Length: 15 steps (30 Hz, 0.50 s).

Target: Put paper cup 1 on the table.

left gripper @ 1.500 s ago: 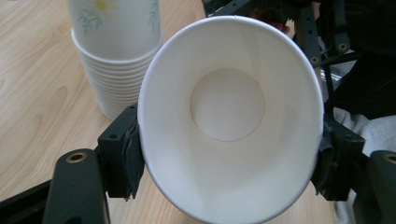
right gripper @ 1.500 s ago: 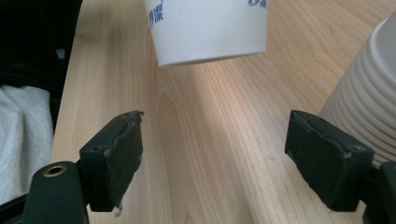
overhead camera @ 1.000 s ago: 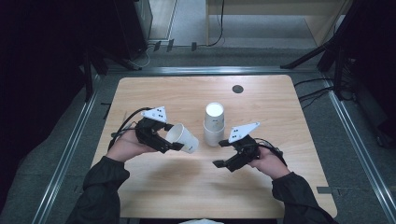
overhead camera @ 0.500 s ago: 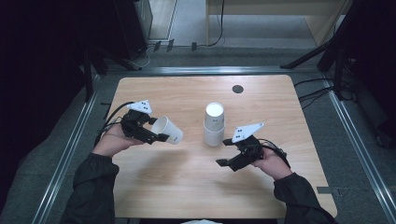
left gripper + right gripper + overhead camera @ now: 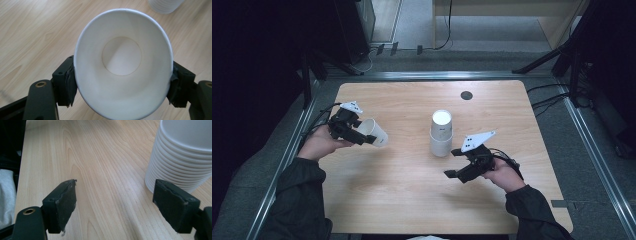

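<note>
— Over the table's [image 5: 412, 200] left side, what does the left gripper [image 5: 371, 139] hold?
— A paper cup [image 5: 374, 132], clamped sideways; its base is hidden.
— The right gripper [image 5: 453, 163]?
— Spread wide, empty, beside the cup stack [image 5: 441, 133], whose top is cut off in the right gripper view.

We've got dark sleeves on, and each black gripper (left gripper [image 5: 368, 138], right gripper [image 5: 451, 162]) has a pale three-cornered plate on top, black cable trailing, brass-coloured screw holes.
</note>
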Motion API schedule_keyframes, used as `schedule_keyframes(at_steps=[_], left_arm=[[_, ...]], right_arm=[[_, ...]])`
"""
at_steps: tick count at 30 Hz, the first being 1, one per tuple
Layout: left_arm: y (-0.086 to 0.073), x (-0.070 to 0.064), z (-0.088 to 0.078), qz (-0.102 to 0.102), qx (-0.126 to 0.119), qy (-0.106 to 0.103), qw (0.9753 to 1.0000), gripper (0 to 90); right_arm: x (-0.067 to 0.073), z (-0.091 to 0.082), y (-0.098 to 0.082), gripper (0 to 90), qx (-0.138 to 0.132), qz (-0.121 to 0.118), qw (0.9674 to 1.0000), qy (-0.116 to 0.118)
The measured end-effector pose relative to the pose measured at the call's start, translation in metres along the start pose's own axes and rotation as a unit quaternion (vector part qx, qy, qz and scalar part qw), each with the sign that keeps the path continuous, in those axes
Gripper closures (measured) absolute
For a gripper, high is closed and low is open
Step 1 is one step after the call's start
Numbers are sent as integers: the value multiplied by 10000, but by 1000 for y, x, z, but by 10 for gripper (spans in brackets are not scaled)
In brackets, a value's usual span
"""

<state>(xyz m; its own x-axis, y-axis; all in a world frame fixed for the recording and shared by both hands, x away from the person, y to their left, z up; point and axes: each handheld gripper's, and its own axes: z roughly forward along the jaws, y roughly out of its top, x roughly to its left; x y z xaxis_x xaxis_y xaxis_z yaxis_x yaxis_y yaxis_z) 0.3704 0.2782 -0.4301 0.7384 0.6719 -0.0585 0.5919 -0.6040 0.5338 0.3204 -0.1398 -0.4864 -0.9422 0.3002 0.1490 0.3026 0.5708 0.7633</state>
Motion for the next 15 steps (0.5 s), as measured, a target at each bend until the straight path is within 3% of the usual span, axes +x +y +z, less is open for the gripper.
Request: schedule_keyframes(at_steps=[5,12,15], left_arm=[[-5,15,0,-140,345,218,9991,254],[-10,29,6,-357,737,502,9954,252],[-11,32,11,-376,1002,687,9919,252]], right_arm=[[0,-1,0,194,14,39,10000,1],[0,0,0,194,29,34,10000,15],[-1,0,0,194,18,44,10000,9]])
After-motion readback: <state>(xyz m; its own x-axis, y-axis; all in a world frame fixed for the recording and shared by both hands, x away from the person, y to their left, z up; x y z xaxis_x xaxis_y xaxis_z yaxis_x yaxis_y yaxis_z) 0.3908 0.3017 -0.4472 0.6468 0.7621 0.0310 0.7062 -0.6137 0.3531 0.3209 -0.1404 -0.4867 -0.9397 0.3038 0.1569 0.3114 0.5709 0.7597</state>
